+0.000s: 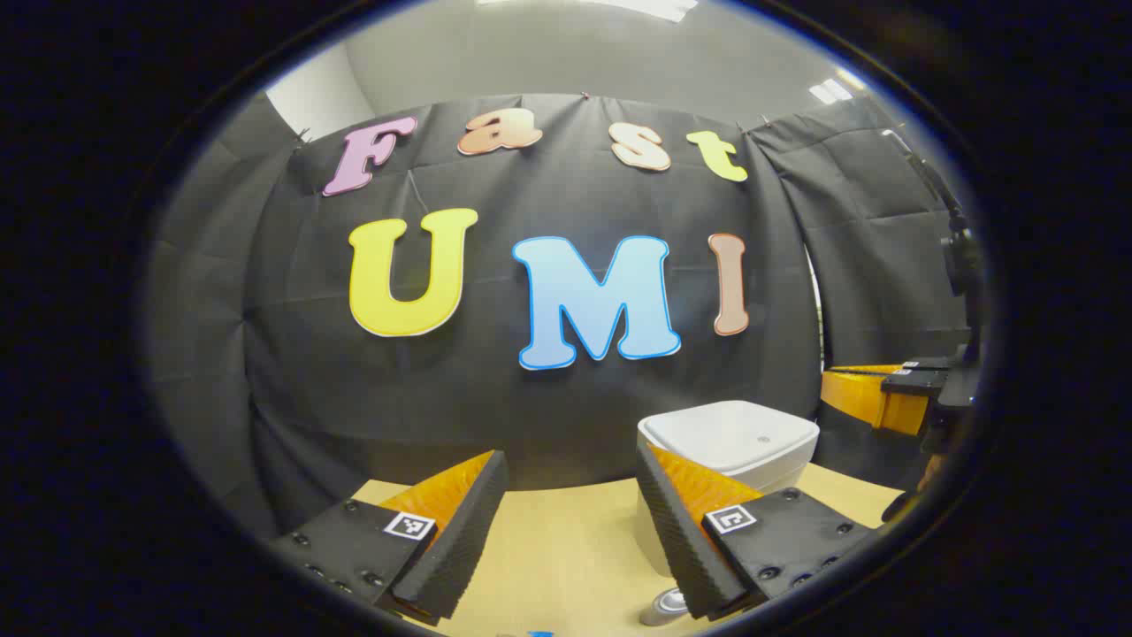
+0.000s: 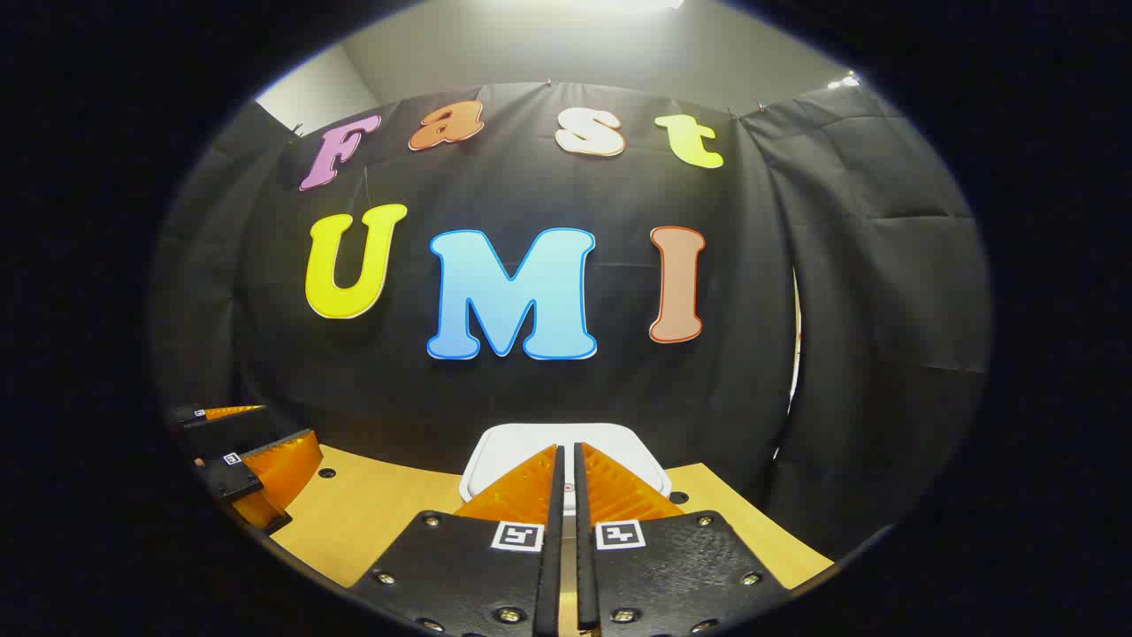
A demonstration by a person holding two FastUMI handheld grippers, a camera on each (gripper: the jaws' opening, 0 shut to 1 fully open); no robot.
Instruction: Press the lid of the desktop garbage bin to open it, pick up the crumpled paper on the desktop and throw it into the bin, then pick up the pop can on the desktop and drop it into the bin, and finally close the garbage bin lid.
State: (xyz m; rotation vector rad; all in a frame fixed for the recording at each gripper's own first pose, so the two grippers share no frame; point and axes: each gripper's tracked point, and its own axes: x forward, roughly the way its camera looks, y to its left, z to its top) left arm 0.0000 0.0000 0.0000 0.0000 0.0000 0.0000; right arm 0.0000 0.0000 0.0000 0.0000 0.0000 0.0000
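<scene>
In the left gripper view the white desktop bin (image 1: 730, 438) stands on the tan table, ahead and to the right, its lid down. The silver top of the pop can (image 1: 663, 607) peeks out low beside my right finger. My left gripper (image 1: 570, 456) is open with nothing between its fingers. At the right edge, my right gripper (image 1: 831, 389) hovers above and to the right of the bin. In the right gripper view my right gripper (image 2: 567, 447) is shut on nothing, its tips just over the bin lid (image 2: 500, 456). My left gripper (image 2: 287, 425) shows open at far left.
The tan table (image 1: 566, 548) runs back to the black cloth wall right behind the bin. In the right gripper view, small dark holes (image 2: 327, 473) dot the table top (image 2: 371, 504). A dark stand (image 1: 959, 257) rises at the far right of the left gripper view.
</scene>
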